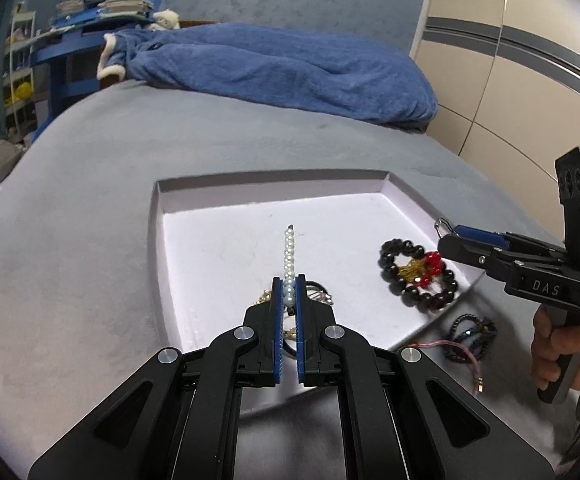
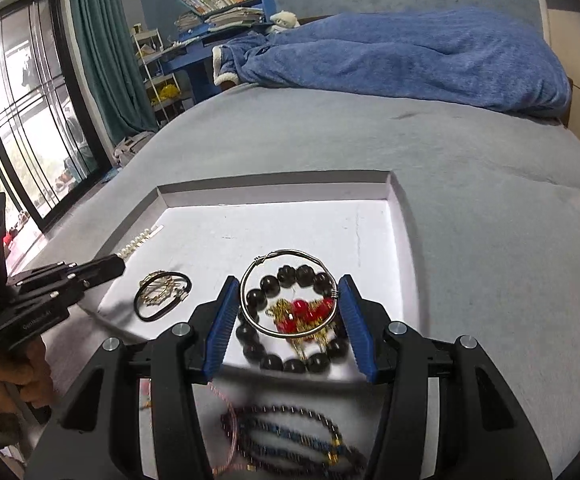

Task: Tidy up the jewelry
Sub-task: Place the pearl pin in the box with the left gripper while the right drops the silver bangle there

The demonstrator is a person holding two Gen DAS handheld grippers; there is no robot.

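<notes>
A shallow white tray [image 1: 274,179] [image 2: 274,185] lies on the grey bed. My left gripper [image 1: 289,280] [image 2: 120,260] is shut on a pearl hair clip [image 1: 289,248] [image 2: 138,242], which sticks out forward over the tray's left part. My right gripper [image 2: 288,282] [image 1: 444,240] is shut on a thin silver hoop bangle [image 2: 282,254] [image 1: 442,225], with both blue pads against its sides. Under the hoop, in the tray, rests a black bead bracelet with red beads and gold trim [image 2: 290,364] [image 1: 418,276]. A black hair tie with a gold chain [image 2: 162,292] lies in the tray's near left.
Dark beaded bracelets [image 2: 290,436] [image 1: 470,336] and a pink cord [image 2: 226,416] lie on the bed just outside the tray's near edge. A blue blanket [image 1: 290,68] is bunched at the far end of the bed. A wardrobe [image 1: 510,60] stands at the right, a blue desk [image 1: 62,52] at the left.
</notes>
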